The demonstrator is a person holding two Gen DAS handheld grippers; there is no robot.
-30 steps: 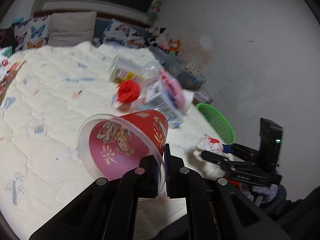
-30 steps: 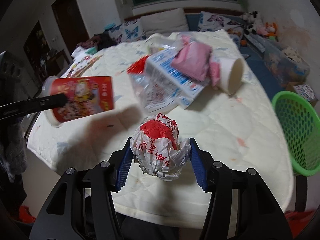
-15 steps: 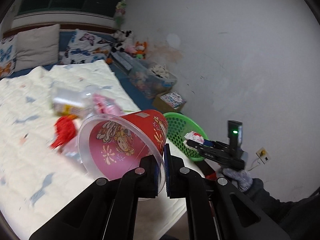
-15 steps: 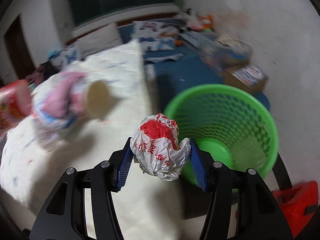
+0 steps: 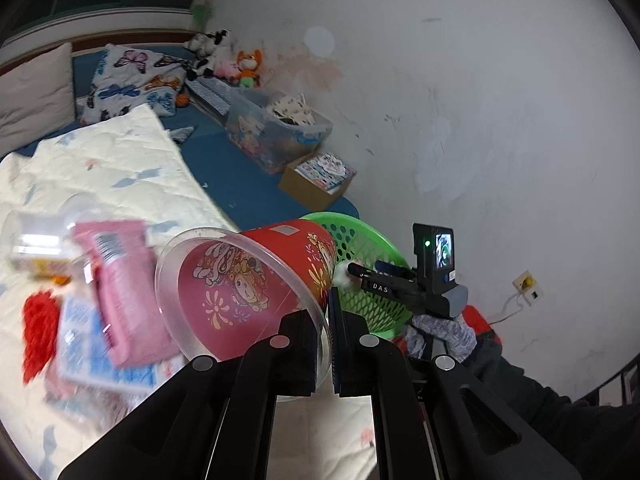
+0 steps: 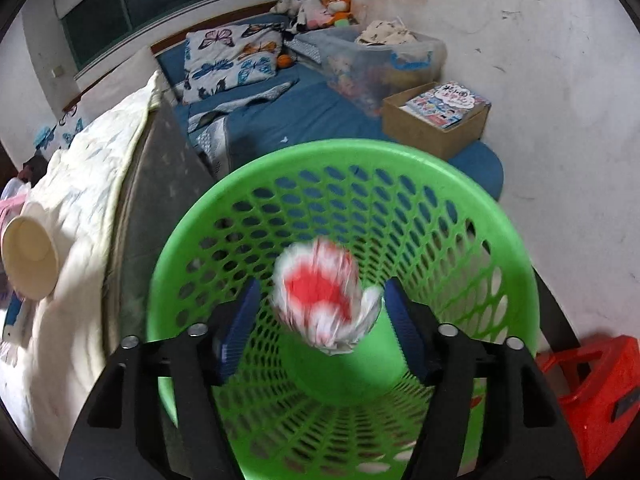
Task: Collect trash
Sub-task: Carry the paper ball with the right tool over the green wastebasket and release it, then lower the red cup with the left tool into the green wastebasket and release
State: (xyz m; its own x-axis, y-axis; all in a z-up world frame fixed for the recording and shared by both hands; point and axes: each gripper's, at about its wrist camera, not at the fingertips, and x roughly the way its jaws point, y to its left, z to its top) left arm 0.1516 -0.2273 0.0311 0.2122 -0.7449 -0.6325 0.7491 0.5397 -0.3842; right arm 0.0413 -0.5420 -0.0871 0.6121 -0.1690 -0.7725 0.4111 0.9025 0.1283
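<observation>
While right gripper [image 6: 322,312] hangs over green basket [image 6: 516,240], jaws apart, crumpled wrapper [image 6: 324,300] loose betw. them above basket's mouth, left gripper [image 5: 329,340] clamps red cup [image 5: 256,284] rim; recommend same centred drop w/ cup.

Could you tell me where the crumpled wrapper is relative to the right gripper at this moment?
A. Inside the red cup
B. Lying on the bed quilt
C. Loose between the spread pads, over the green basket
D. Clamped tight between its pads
C: the right gripper stands open, and the blurred wrapper sits clear of its left pad, above the basket.
</observation>
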